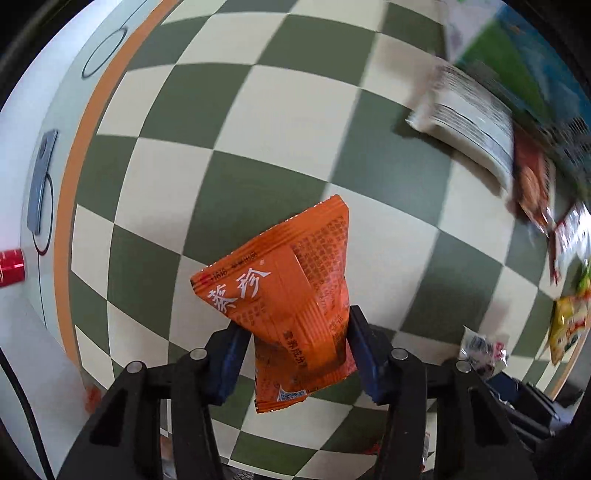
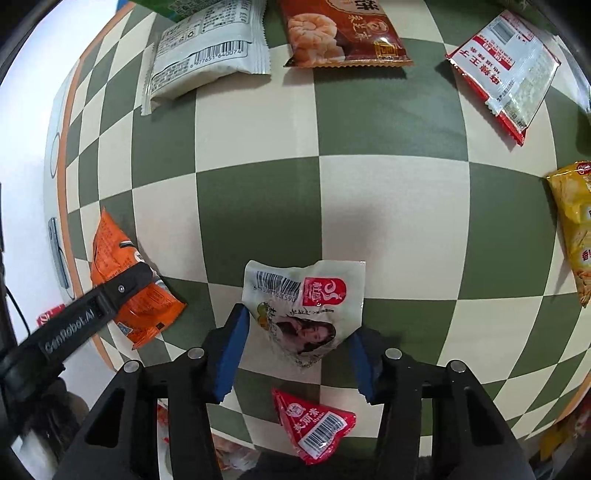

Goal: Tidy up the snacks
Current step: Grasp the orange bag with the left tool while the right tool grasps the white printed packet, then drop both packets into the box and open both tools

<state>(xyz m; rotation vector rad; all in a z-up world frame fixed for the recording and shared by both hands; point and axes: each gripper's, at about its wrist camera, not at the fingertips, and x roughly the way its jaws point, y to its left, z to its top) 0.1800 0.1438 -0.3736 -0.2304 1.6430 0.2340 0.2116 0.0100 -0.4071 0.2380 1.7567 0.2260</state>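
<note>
My left gripper [image 1: 293,347] is clamped on an orange snack packet [image 1: 284,306]: both blue pads [image 1: 229,365] press into its crumpled lower half, pinching it narrow, while its wider top fans out above the green-and-cream checkered cloth [image 1: 280,122] that covers the bench. From my right wrist camera the same orange packet [image 2: 125,284] shows at the left edge of the cloth, with the black finger of the left gripper [image 2: 122,291] lying across it. My right gripper [image 2: 295,354] is closed on a small white sachet [image 2: 306,302] printed with a barcode, a red logo and a portrait; its blue pads [image 2: 231,354] squeeze the sachet's narrow lower end from both sides, and its top corners flare out over a cream square. Just below that gripper, nearer to me, a small red triangular packet [image 2: 314,428] with a barcode label lies flat on the cloth. Further out, along the far edge, lie a white packet [image 2: 207,55] with a barcode, a brown packet [image 2: 343,33] showing round biscuits, and a red-and-clear wrapper [image 2: 506,70], each well apart from the others. A yellow bag [image 2: 576,229] sits at the right rim of that view. In the left view those far packets are blurred. Beyond the orange border [image 1: 70,177] of the cloth, a grey flat object [image 1: 40,181] rests on the pale bench, with a red can [image 1: 11,266] near it.
</note>
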